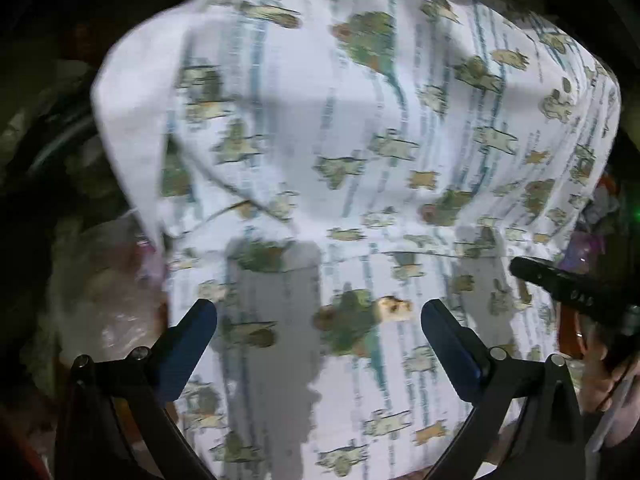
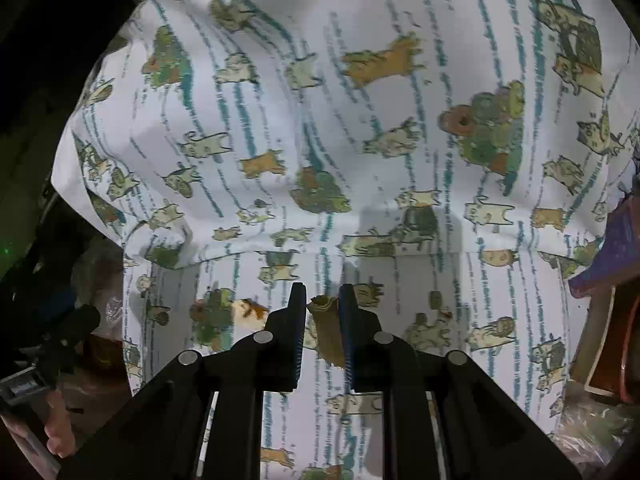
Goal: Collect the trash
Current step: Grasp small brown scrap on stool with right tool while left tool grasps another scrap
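A white cloth printed with cats and blue stripes (image 1: 320,140) covers the surface in both views (image 2: 320,120). A small pale scrap with brown marks (image 1: 394,308) lies on the cloth between my left gripper's fingers and ahead of them; it also shows in the right wrist view (image 2: 250,311). My left gripper (image 1: 318,320) is open and empty above the cloth. My right gripper (image 2: 322,300) is shut on a brown crumpled scrap (image 2: 327,332), held just above the cloth. The right gripper's tip (image 1: 560,280) shows at the right of the left wrist view.
A clear plastic bag (image 1: 116,296) lies off the cloth's left edge. A purple bag (image 2: 608,256) and a red-brown box (image 2: 612,344) sit at the right. Crumpled plastic (image 2: 596,428) lies at the lower right. The surroundings are dark.
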{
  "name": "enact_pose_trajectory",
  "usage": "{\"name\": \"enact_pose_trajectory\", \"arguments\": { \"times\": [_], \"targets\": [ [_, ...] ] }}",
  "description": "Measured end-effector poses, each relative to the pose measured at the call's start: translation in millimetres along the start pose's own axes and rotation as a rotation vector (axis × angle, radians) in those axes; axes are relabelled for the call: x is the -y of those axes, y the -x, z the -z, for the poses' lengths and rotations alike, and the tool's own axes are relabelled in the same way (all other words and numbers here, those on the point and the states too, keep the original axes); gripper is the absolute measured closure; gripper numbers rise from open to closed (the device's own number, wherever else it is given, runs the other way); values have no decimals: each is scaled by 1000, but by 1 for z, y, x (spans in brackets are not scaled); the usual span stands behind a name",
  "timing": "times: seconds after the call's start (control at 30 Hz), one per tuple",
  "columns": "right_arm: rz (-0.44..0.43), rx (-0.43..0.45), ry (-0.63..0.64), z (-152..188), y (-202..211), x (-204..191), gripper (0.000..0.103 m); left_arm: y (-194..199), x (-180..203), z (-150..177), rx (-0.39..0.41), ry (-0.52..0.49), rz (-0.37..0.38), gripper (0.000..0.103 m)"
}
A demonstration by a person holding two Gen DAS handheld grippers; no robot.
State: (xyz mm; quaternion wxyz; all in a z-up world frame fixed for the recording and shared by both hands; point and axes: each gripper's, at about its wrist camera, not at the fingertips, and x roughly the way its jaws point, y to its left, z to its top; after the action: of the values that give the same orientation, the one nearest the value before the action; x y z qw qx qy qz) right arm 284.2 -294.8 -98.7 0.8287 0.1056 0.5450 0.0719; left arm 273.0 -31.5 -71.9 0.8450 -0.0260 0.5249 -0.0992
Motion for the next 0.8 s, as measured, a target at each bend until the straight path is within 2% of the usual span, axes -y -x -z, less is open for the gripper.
{"name": "enact_pose_trajectory", "arguments": {
  "times": [0.07, 0.1, 0.13, 0.23, 0.33, 0.47, 0.57, 0.7, 0.8],
  "targets": [
    [12, -1, -2, 0, -1, 5, 87, -21, 10, -4, -56, -12, 17, 0],
    [13, -5, -4, 1, -4, 6, 87, -30, 14, -5, -82, -12, 19, 3],
    [10, -13, -9, 0, -4, 9, 87, -43, 19, -5, -115, -12, 34, 12],
    [1, -21, -29, 1, -2, 18, 87, -76, 34, -4, -207, -14, 81, 20],
    [1, -26, -40, 3, 0, 25, 87, -99, 46, -4, -260, -23, 68, 30],
    [4, -32, -41, 4, 2, 30, 87, -118, 62, -6, -292, -6, 112, 31],
    [20, -28, -34, 3, 5, 35, 87, -132, 70, -5, -322, -3, 100, 31],
    [22, -28, -61, 0, 9, 44, 87, -153, 79, 3, -400, -3, 67, 44],
    [10, -25, -87, -2, 13, 50, 87, -152, 83, 2, -375, -32, 10, 45]
  ]
}}
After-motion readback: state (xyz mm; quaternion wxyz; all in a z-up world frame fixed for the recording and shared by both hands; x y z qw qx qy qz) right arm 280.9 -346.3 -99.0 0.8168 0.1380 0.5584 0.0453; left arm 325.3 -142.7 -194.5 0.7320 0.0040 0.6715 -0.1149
